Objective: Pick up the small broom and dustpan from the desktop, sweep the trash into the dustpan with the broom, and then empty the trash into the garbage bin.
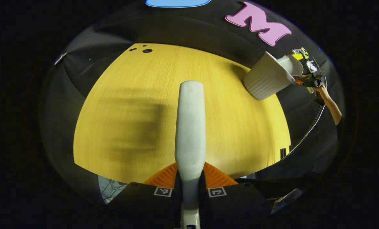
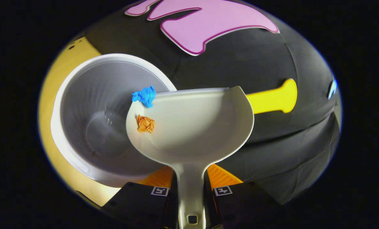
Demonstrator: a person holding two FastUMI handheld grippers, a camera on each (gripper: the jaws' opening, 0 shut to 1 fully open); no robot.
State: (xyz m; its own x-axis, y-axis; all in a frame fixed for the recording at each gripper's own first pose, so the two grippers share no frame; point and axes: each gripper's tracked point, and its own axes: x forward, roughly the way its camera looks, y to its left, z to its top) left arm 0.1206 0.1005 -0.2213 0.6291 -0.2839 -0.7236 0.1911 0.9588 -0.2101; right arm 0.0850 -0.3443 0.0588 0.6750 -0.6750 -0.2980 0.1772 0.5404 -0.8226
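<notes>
Jaws clamped: dustpan (image 2: pixel 195 127) lip over bin (image 2: pixel 90 127) rim.

Hidden and blurred parts

The broom (image 1: pixel 190 127) shows its handle alone, bristles unseen; the dustpan (image 2: pixel 192 127) covers part of the bin (image 2: pixel 90 117); the desktop (image 1: pixel 129 127) is blurred.
</notes>
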